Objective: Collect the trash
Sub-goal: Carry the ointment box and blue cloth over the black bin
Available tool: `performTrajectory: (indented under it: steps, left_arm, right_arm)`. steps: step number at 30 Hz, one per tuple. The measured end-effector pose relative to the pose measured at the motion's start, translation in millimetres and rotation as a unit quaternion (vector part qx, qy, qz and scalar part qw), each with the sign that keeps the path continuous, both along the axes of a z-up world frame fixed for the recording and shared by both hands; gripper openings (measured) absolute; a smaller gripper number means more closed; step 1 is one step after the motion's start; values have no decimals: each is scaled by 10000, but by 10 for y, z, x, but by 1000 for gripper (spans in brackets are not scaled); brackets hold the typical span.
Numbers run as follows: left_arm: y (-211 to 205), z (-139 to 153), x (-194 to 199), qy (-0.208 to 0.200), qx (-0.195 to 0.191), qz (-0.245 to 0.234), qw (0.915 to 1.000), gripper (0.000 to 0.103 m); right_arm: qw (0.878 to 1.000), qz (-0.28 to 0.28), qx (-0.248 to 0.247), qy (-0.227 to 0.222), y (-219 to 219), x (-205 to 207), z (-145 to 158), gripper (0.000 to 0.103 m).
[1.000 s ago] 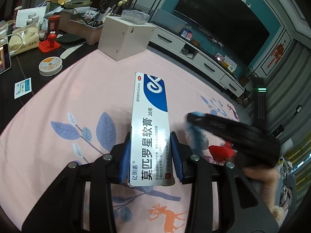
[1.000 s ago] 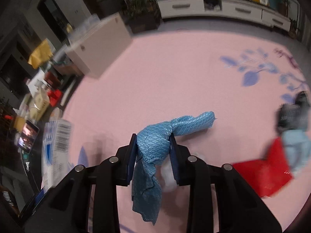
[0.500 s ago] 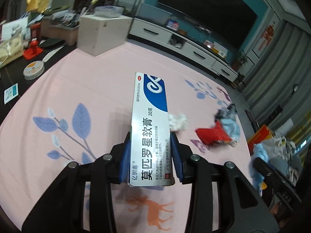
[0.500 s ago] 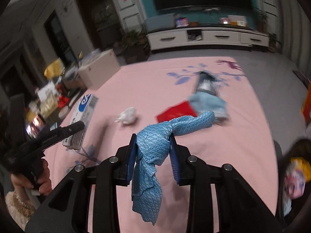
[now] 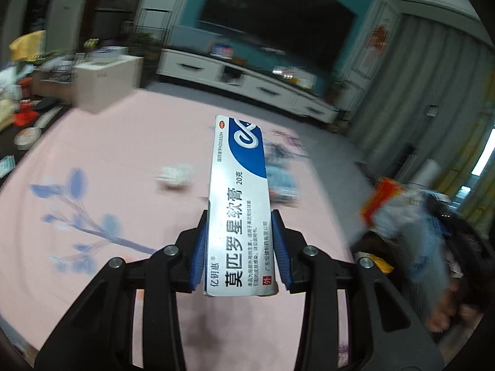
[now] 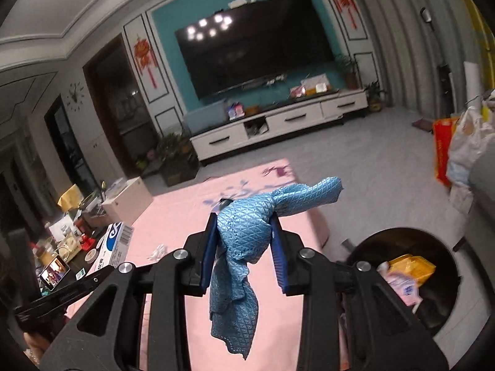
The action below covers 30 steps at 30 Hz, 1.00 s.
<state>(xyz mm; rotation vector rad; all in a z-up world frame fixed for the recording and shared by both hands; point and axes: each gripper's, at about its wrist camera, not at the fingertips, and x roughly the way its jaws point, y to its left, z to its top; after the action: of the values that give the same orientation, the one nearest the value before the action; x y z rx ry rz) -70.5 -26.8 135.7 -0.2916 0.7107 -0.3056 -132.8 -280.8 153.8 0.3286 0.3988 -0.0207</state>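
My left gripper [image 5: 239, 247] is shut on a long white and blue ointment box [image 5: 238, 204], held above the pink tablecloth [image 5: 108, 160]. My right gripper [image 6: 243, 244] is shut on a crumpled blue quilted cloth [image 6: 244, 241] that hangs down between its fingers. The same box [image 6: 113, 247] and the left gripper show at the lower left of the right wrist view. A black trash bin [image 6: 433, 247] with a yellow packet and other litter inside stands at the lower right, beside the table's edge. A white crumpled tissue [image 5: 174, 174] lies on the cloth.
A beige box [image 5: 105, 82] stands at the table's far left corner, with clutter beyond it. A blurred light-blue item [image 5: 283, 182] lies right of the ointment box. Bags [image 6: 464, 151] stand on the floor at the right. A TV cabinet [image 6: 278, 126] lines the far wall.
Both grippers have swung right and upward, away from the table's middle, each keeping its load. The right wrist view has come round from the tablecloth to the room and the bin.
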Motion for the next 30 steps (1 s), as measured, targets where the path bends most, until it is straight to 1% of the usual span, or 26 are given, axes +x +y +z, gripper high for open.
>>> performTrajectory:
  steps: [2, 3, 5, 6, 7, 9, 13, 17, 22, 28, 30]
  left_arm:
    - [-284, 114, -106, -65, -261, -476, 9985, 39]
    - [-461, 180, -165, -116, -383, -760, 9963, 39]
    - [-746, 263, -246, -177, -513, -1164, 9917, 39]
    - [-835, 281, -262, -191, -534, -1286, 9901, 39]
    - [-1014, 305, -295, -203, -563, -1492, 9870, 39]
    - [-1265, 299, -325, -170, -548, -1717, 9835, 39]
    - [-1713, 196, -365, -48, -405, -2051, 9779, 39]
    - [-2009, 18, -352, 147, -267, -2244, 9740, 39]
    - [-2362, -215, -261, 455, -94, -2483, 9676, 39]
    - [-2720, -421, -188, 679, 87, -2695, 9606, 39]
    - [-2809, -475, -170, 747, 134, -2749, 9585, 39]
  right_arm:
    - [9998, -157, -31, -80, -123, -103, 31, 33]
    - [9996, -253, 24, -109, -206, -145, 35, 33]
    - [9990, -398, 170, -131, -344, -205, 23, 33]
    - [9985, -480, 216, -153, -418, -231, 11, 33]
    - [9981, -547, 226, -158, -459, -256, 0, 33]
    - [9964, -790, 265, -159, -609, -312, -26, 33]
    - [9925, -1103, 512, -145, -922, -392, -99, 33]
    - [9871, -1449, 684, 8, -1165, -405, -214, 33]
    - [9819, -1656, 896, 197, -1361, -339, -397, 33]
    - [9755, -1846, 1090, 492, -1586, -303, -621, 33]
    - [9719, -1918, 1229, 592, -1681, -286, -716, 33]
